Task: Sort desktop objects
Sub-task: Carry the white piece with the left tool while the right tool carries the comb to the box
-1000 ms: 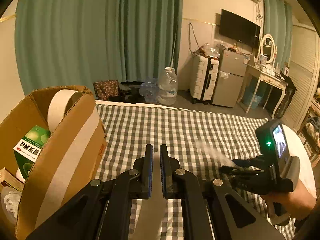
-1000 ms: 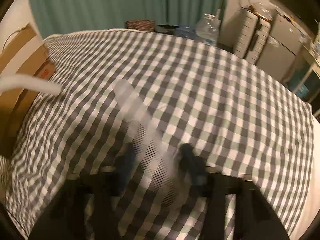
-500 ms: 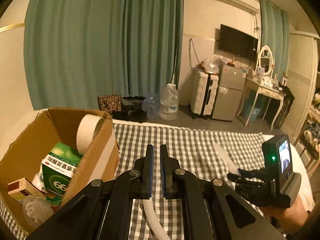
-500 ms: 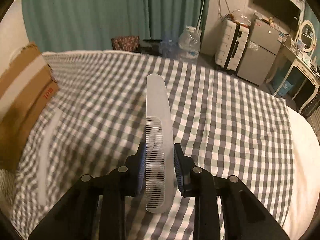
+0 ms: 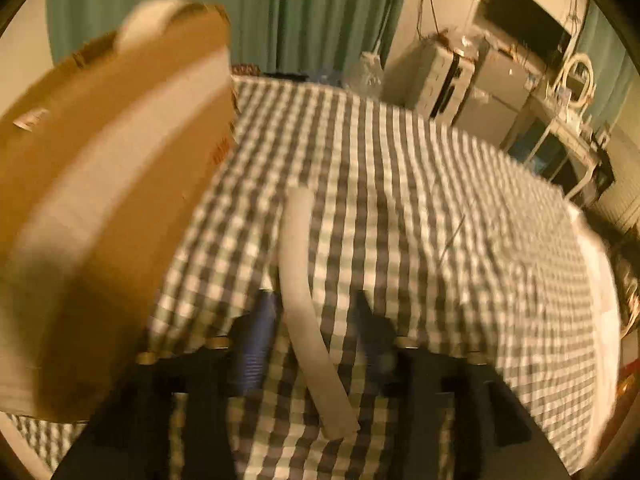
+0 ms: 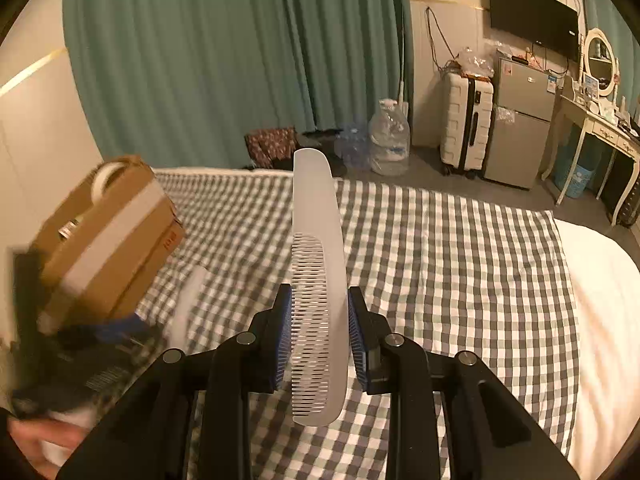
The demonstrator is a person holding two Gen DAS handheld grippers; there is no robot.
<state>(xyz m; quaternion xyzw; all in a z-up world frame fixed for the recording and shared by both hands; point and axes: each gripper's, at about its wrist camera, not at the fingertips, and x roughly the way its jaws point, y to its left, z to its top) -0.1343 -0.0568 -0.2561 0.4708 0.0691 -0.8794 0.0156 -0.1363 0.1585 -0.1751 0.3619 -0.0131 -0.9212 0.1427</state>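
Note:
A translucent white comb stands upright between the blue pads of my right gripper, which is shut on it above the checked cloth. In the blurred left wrist view, a long curved white strip lies on the cloth. It runs between the fingers of my left gripper, whose jaws are opening and do not press on it. A cardboard box stands just left of that gripper. From the right wrist view the box sits at the left, with the left gripper blurred below it.
A white tape roll pokes out of the box top. Beyond the bed stand a water bottle, a white suitcase, a small fridge and a dressing table. The bed's bare white edge is at the right.
My left gripper has tipped down toward the cloth and gone from shut to open around the white strip. My right gripper has closed on the comb and lifted it off the cloth.

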